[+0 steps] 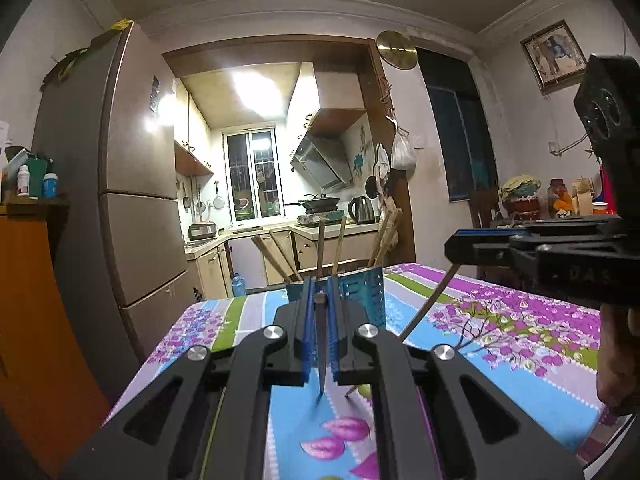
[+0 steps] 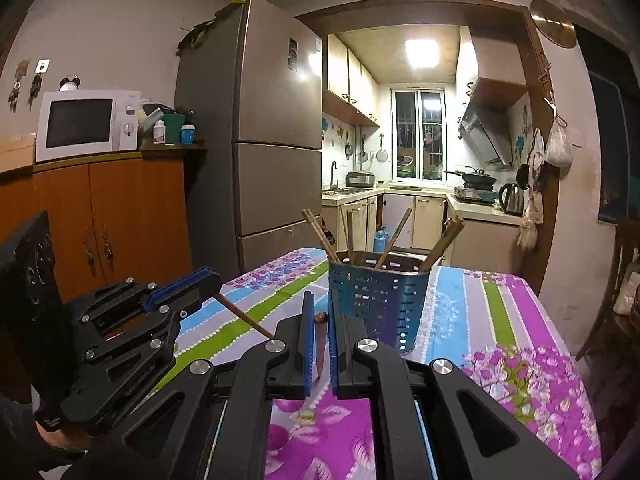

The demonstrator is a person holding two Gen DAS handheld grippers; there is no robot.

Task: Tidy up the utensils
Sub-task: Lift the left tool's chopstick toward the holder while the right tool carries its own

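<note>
left gripper [image 1: 320, 300] is clamped narrow on one dark wooden chopstick [image 1: 321, 344]; the stick hangs point-down between the blue pads [image 1: 307, 320], top end poking just above them. right gripper [image 2: 319, 312] is likewise pinched on its own chopstick [image 2: 320, 344], knobby end up, tip down. both sticks are off the table, above the floral striped tablecloth [image 1: 500, 344], near the blue perforated utensil holder [image 2: 378, 300], which stands upright on the cloth and already has several wooden chopsticks [image 2: 394, 236] leaning in it.

handling, as a guess: chopsticks are light, stiff and thin, and tapered, so they can pivot or slip in a two-pad pinch. the grip near the thick top end looks right; it lets the point drop into the holder first. the holder looks light and could tip if a stick knocks its rim, so come in from above.

writing: faint raised letters on the other gripper's body in the left wrist view, not clearly readable. fridge sticker and bottle labels too small to read.
</note>
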